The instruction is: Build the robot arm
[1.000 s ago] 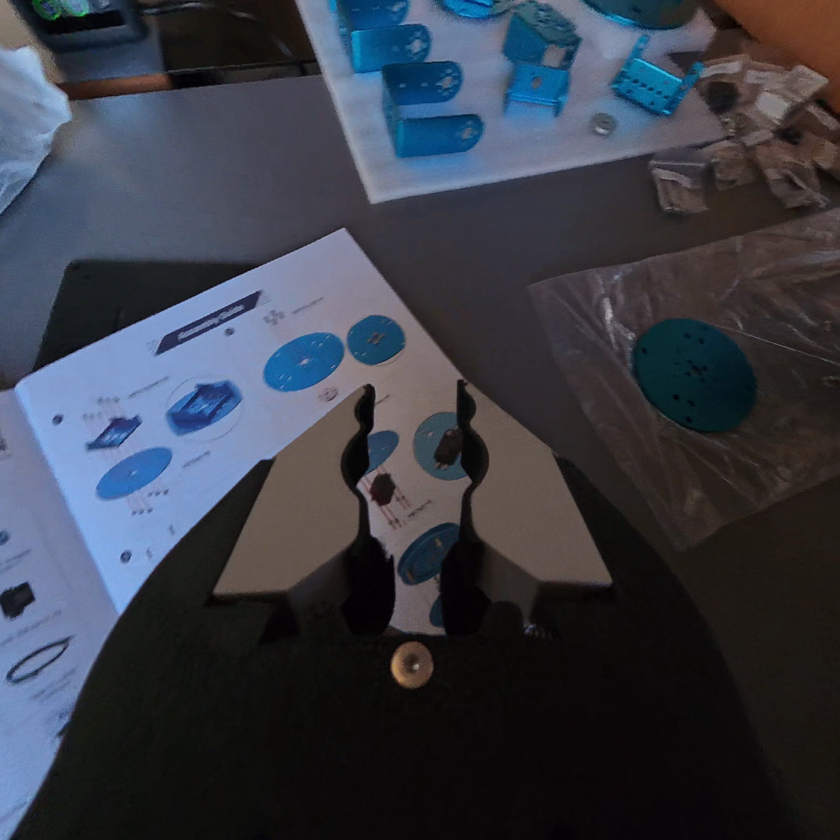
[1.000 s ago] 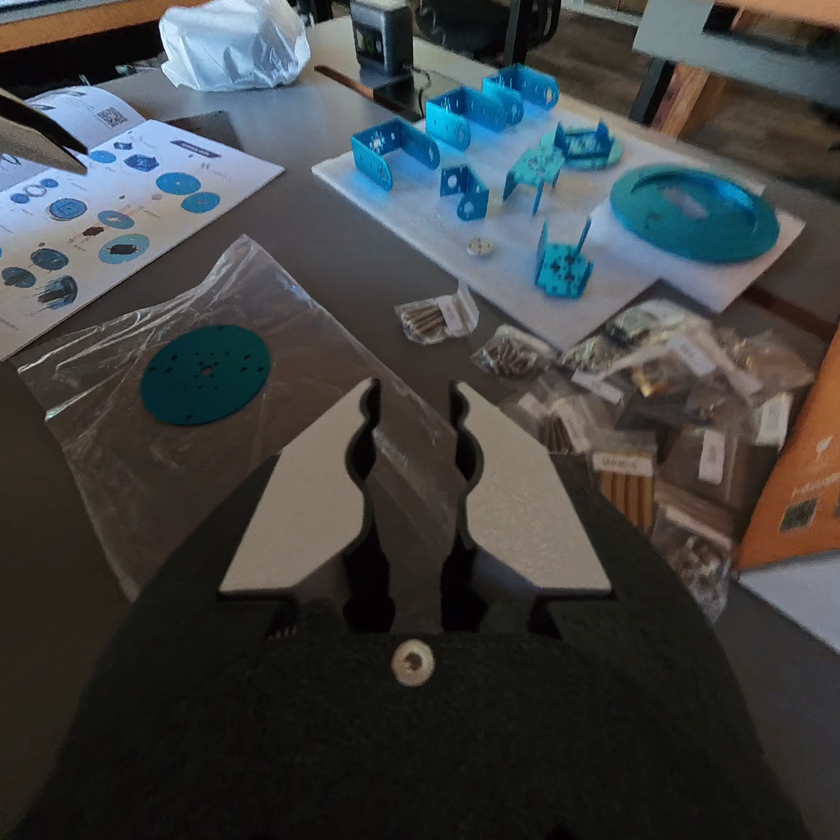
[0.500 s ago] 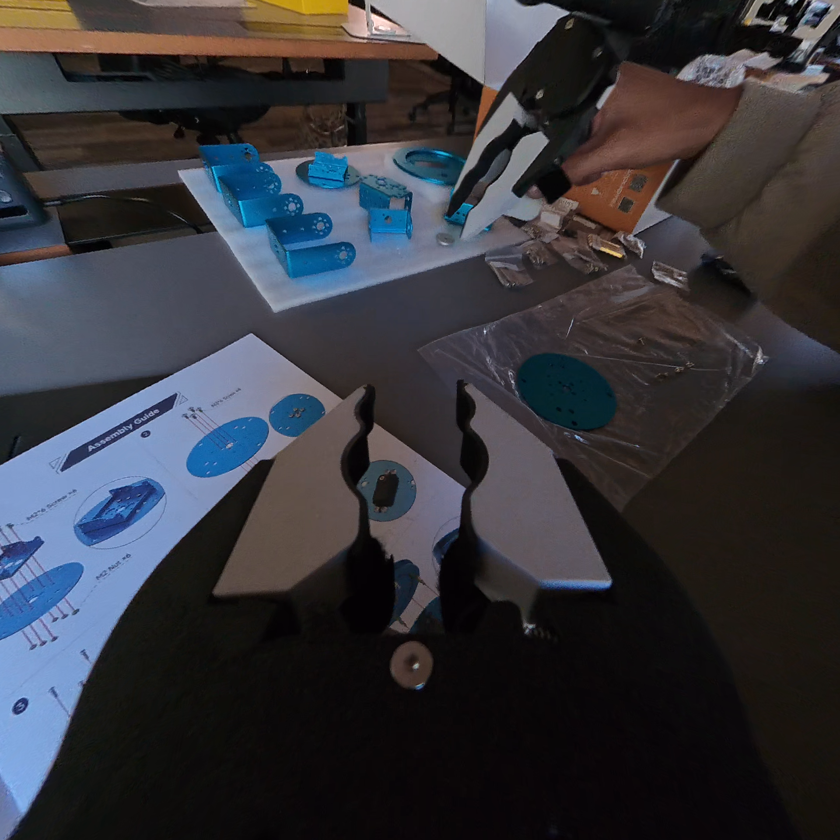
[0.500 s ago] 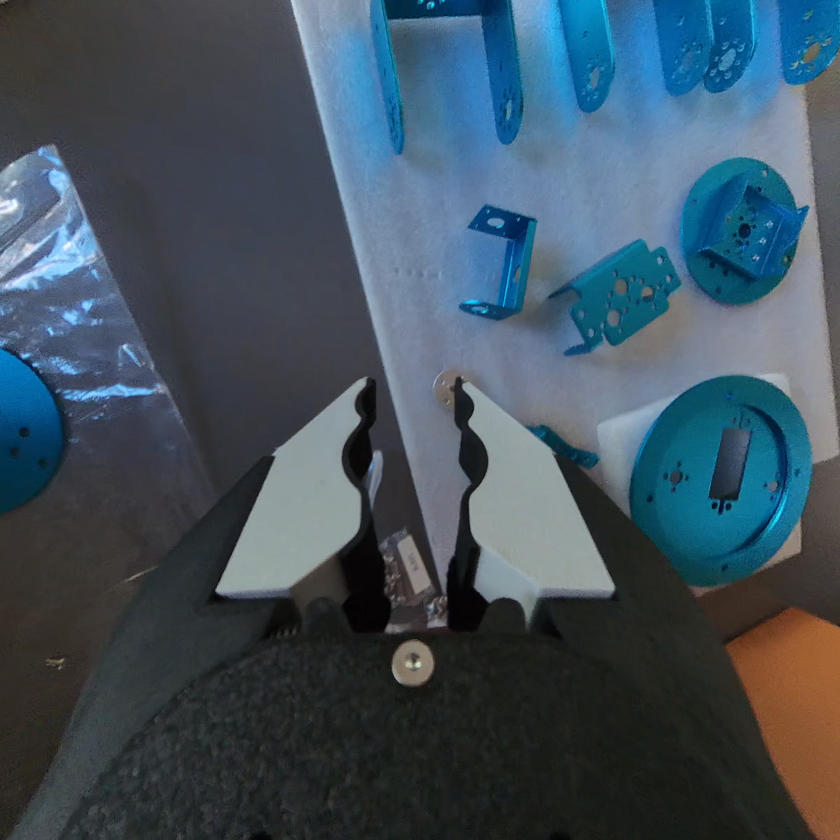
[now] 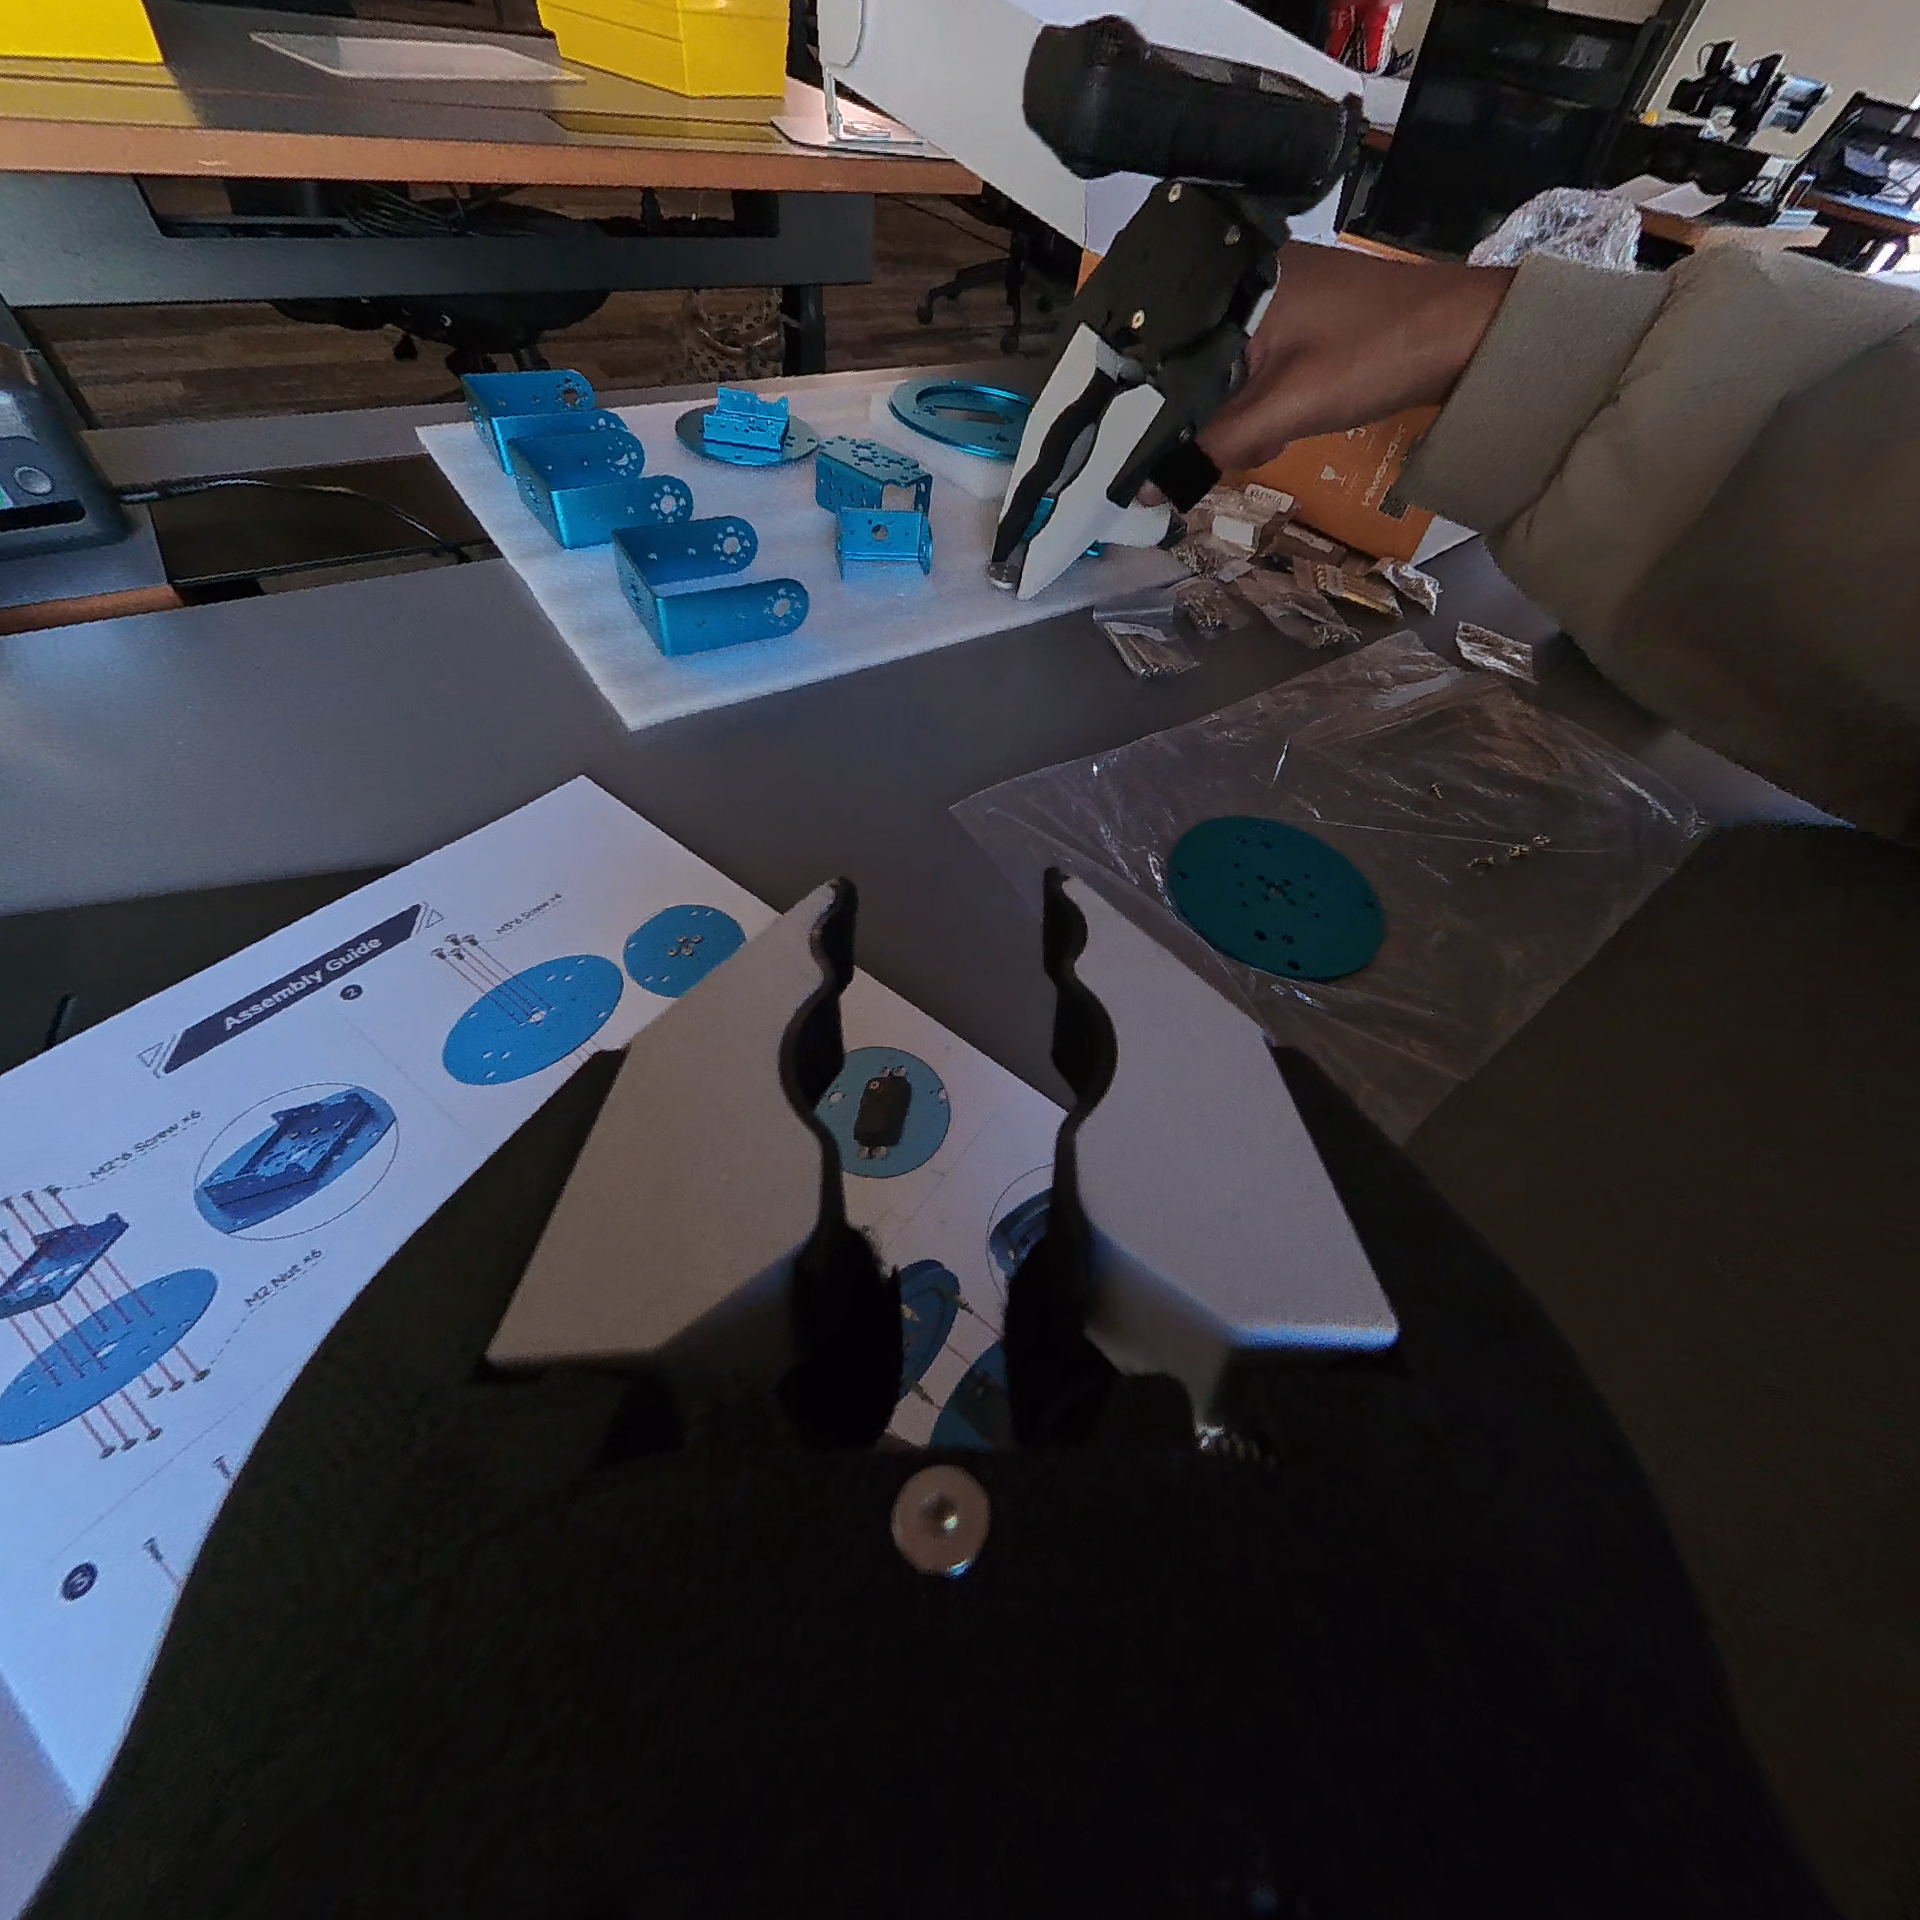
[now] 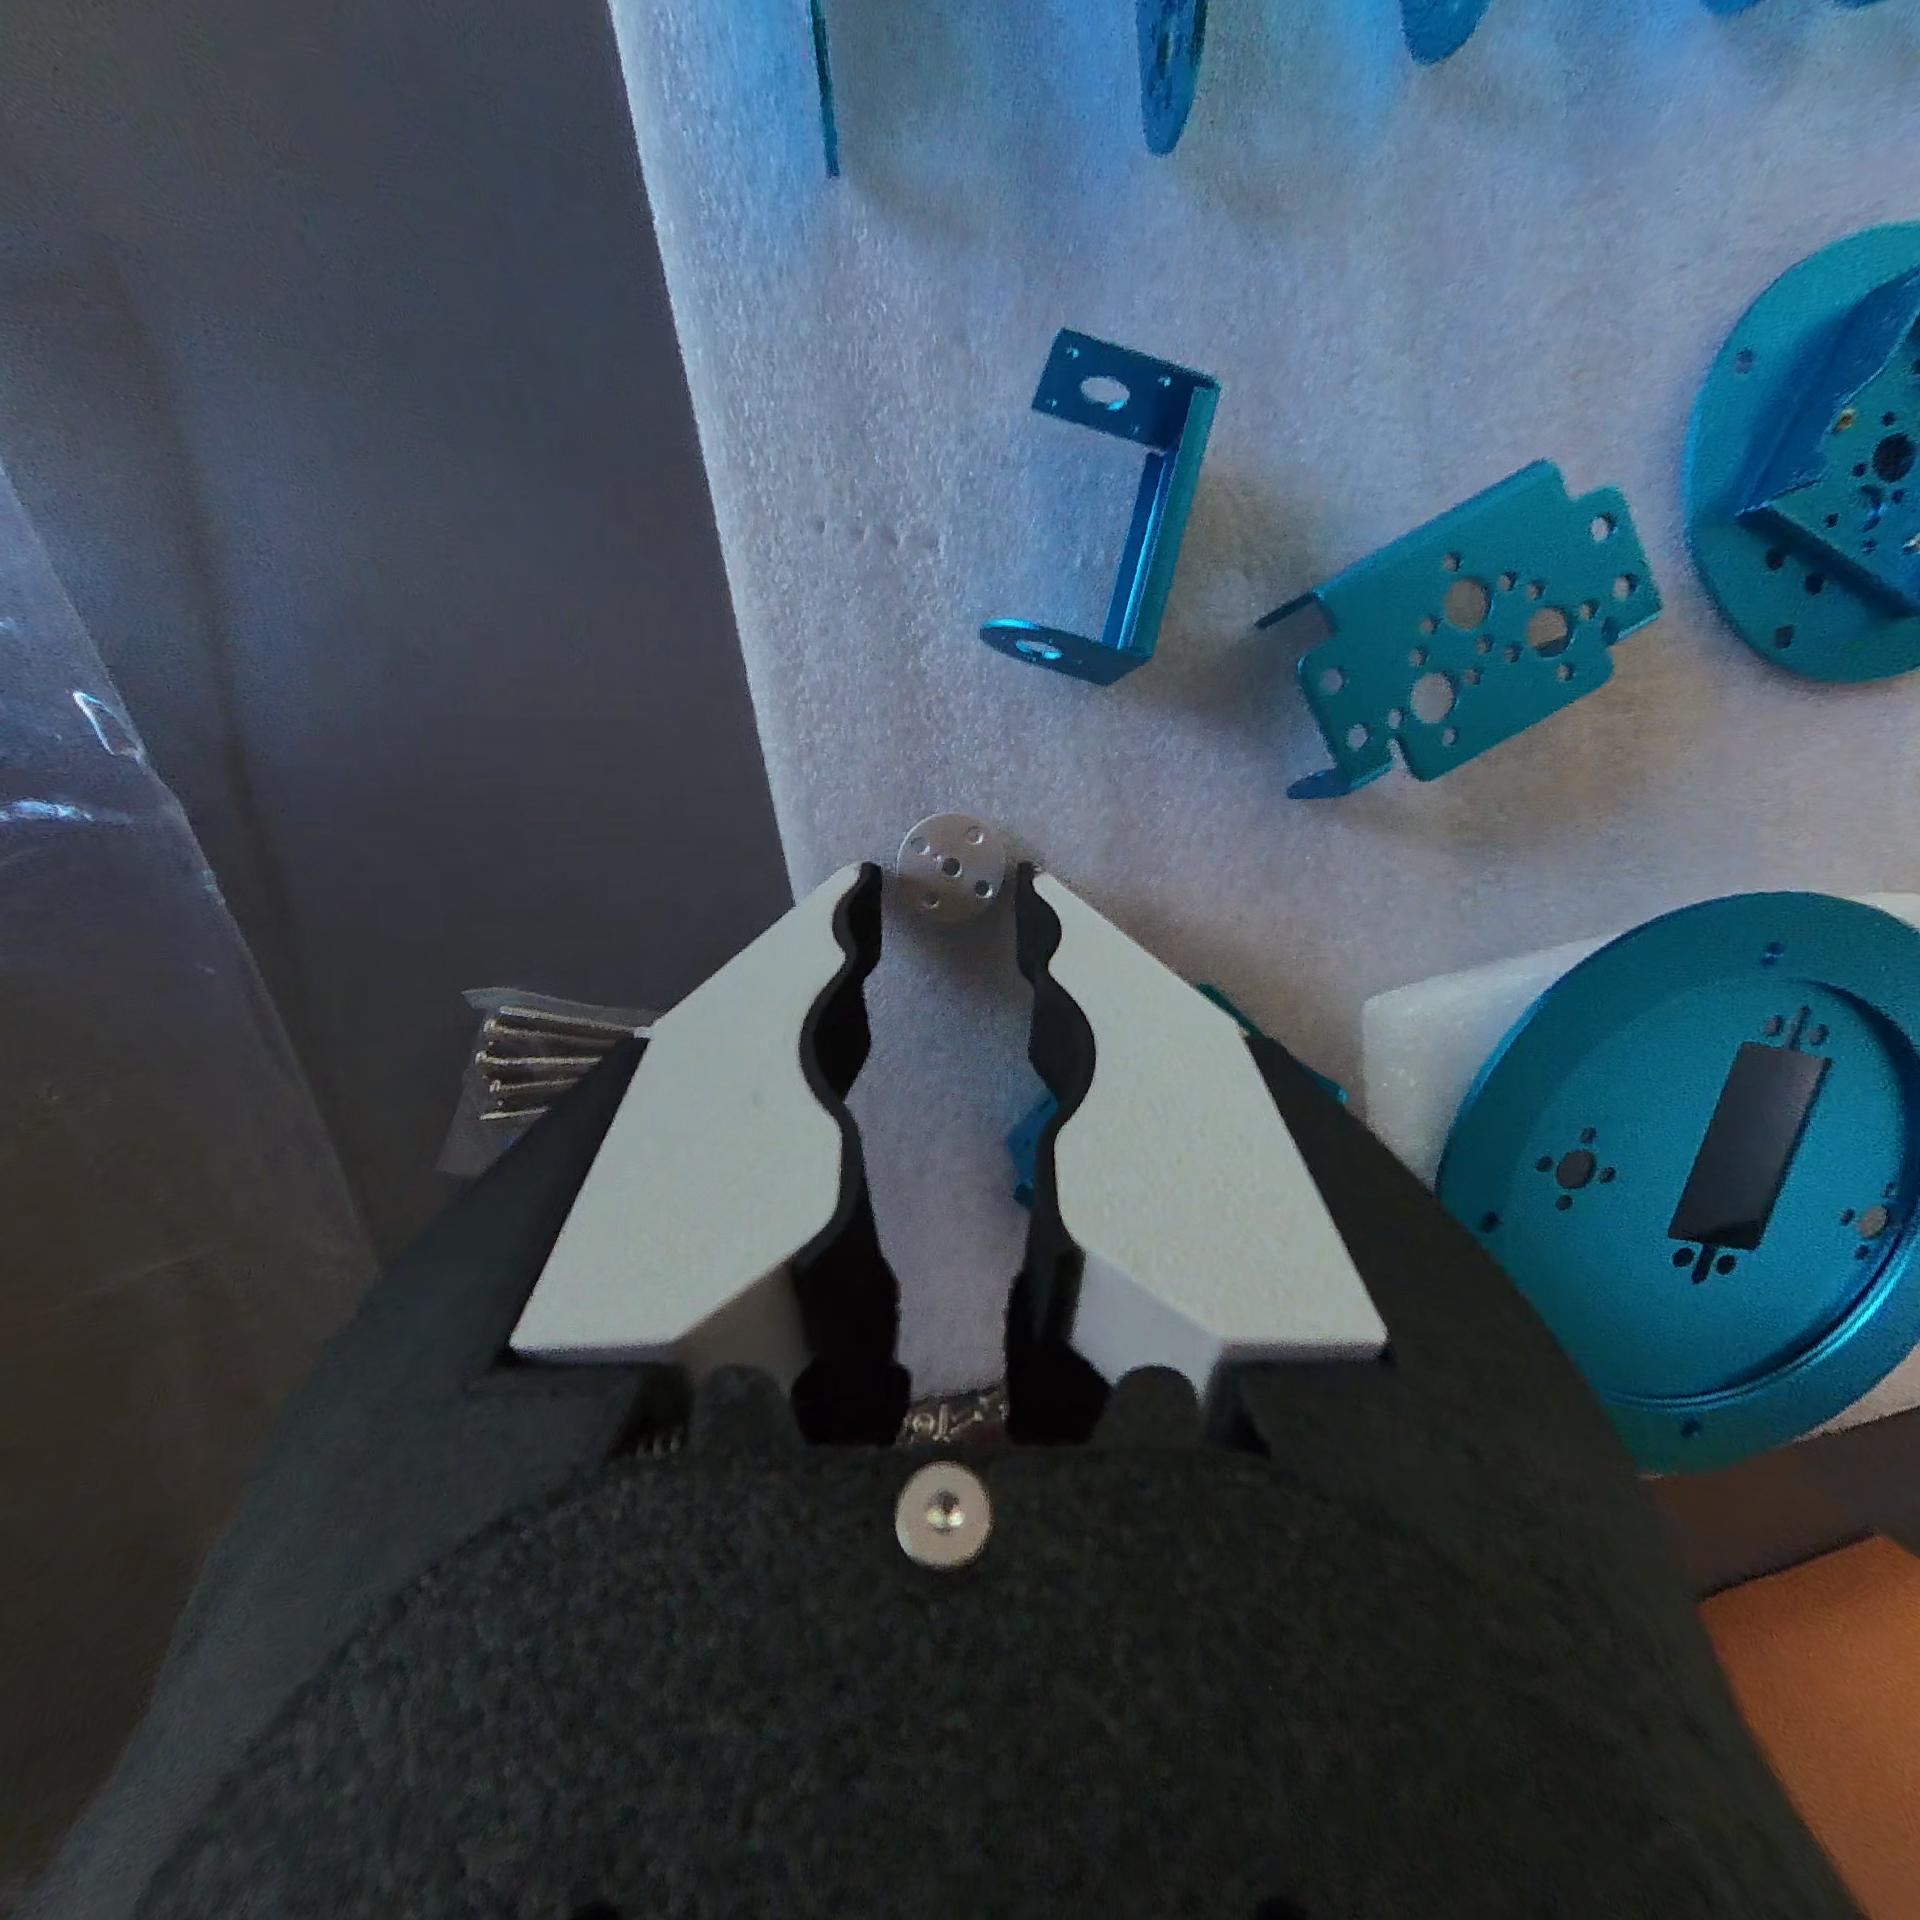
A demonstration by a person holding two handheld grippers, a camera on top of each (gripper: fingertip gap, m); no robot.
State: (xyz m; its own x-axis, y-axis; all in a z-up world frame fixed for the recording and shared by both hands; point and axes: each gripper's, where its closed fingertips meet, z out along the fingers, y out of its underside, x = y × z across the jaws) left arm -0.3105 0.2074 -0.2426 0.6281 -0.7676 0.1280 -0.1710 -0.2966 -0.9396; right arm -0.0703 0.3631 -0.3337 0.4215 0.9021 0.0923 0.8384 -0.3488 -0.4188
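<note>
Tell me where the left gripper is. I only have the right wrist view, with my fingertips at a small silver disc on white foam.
Observer: The left gripper hangs open above an open printed booklet, holding nothing.
Operator: Say what lies right of that booklet.
Observer: A round teal plate lies flat on a clear plastic bag.
Operator: Report how my gripper sits from there.
Observer: The right gripper points steeply down, its tips right at the foam sheet.
</note>
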